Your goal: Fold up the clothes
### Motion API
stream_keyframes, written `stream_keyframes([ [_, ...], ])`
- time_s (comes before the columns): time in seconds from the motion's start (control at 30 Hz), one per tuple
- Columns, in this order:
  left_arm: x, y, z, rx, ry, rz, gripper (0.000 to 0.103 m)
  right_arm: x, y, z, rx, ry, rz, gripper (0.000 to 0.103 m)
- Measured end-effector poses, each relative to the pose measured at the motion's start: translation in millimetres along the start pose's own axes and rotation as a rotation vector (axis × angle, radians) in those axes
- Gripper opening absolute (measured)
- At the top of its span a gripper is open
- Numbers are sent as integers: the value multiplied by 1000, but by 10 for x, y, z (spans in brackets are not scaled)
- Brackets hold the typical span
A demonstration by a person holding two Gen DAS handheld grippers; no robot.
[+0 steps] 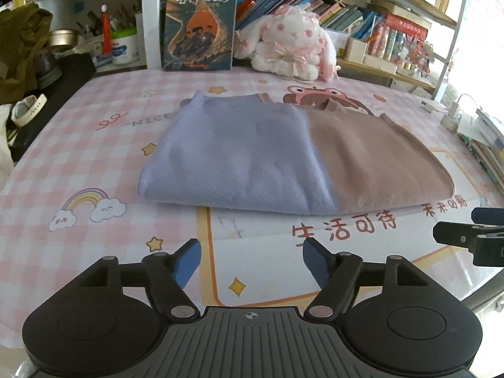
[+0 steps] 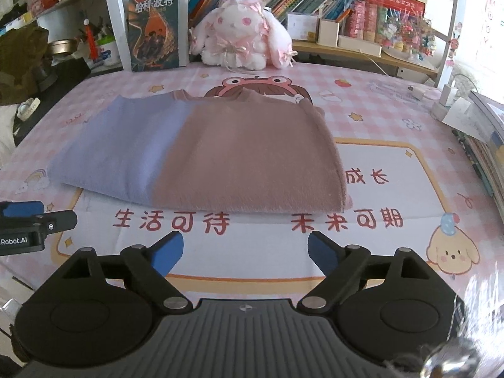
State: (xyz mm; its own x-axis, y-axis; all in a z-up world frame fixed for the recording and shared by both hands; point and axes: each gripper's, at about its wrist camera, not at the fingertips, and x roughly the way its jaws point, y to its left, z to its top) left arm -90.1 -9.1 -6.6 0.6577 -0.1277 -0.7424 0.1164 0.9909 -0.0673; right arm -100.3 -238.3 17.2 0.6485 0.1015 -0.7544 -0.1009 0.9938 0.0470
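Garment: fuzzy lilac-and-brown knit sweater (image 1: 283,157) lies folded, 12 o'clock of both grippers
Jaws: left gripper (image 1: 252,261) and right gripper (image 2: 245,253) spread, holding nothing
Risk: a one-layer pinch could drag the fold apart

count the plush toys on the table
1: a white and pink plush bunny at the far edge of the table, beside the upright book, behind the folded garment.

Both fisheye cams sit low over the pink checked printed table cover (image 1: 94,145), near its front edge, facing the back bookshelf. Left wrist view sits left of the folded lilac-and-brown fuzzy garment (image 1: 283,160), right wrist view right of it. Shared: garment (image 2: 204,154), white-pink plush rabbit (image 1: 289,44) (image 2: 242,41), each other's gripper at frame edge.
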Motion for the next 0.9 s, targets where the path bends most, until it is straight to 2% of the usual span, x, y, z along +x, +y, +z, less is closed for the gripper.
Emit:
stream_keyframes([
  [0.2, -17, -94, -4, 27, -5, 17, 78, 23, -19, -21, -2, 21, 12, 87],
  [0.5, 102, -512, 79, 16, 18, 75, 84, 123, -193, 73, -71, 2, 64, 91],
  [0.9, 252, -1058, 150, -24, 50, 153, 87, 298, -857, 262, -135, 8, 156, 95],
])
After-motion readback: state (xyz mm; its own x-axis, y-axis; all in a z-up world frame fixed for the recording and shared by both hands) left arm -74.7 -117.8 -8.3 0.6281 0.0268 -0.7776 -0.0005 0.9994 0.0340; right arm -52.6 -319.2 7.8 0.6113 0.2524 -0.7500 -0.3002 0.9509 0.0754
